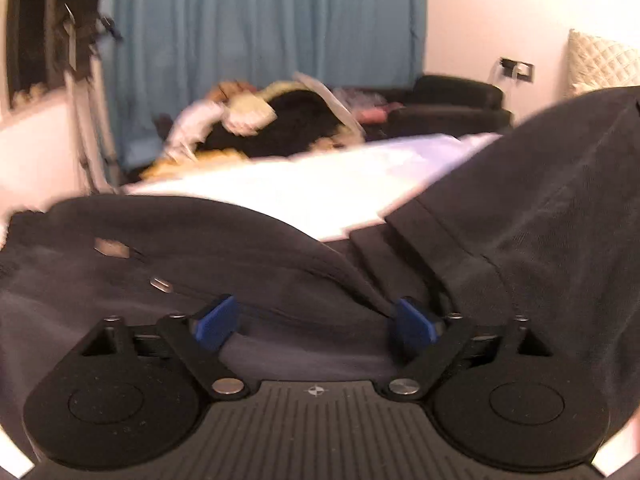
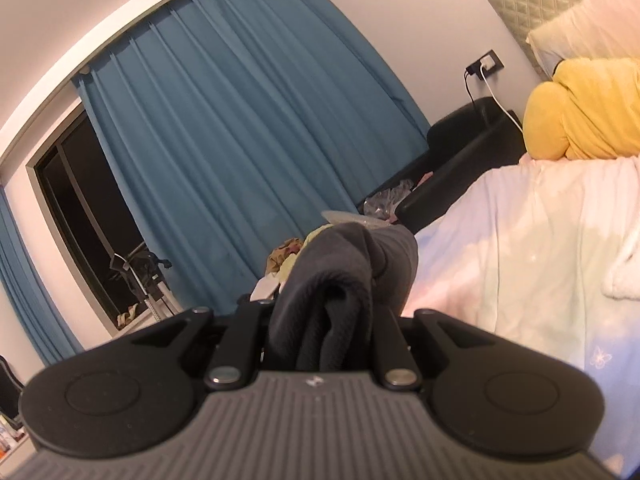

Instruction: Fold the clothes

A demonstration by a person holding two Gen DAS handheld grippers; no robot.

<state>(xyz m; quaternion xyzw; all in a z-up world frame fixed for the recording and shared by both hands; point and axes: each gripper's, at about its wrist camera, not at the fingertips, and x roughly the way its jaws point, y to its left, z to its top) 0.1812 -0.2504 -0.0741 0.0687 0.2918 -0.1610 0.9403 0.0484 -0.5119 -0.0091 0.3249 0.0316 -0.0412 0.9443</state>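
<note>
A dark grey garment (image 1: 180,248) lies on the white bed (image 1: 280,188), with small tags near its left side. Part of it rises in a raised fold at the right (image 1: 560,220). My left gripper (image 1: 316,322) is open, its blue fingertips (image 1: 216,322) spread just over the cloth, holding nothing. My right gripper (image 2: 324,320) is shut on a bunched piece of the same dark grey garment (image 2: 344,276) and holds it lifted above the bed (image 2: 520,260). Its fingertips are hidden by the cloth.
A pile of clothes (image 1: 272,124) lies at the bed's far edge. A black armchair (image 1: 452,104) stands by the blue curtain (image 1: 260,40). A yellow cushion (image 2: 580,112) and a white pillow (image 2: 580,32) sit at the headboard. A window (image 2: 80,220) is at the left.
</note>
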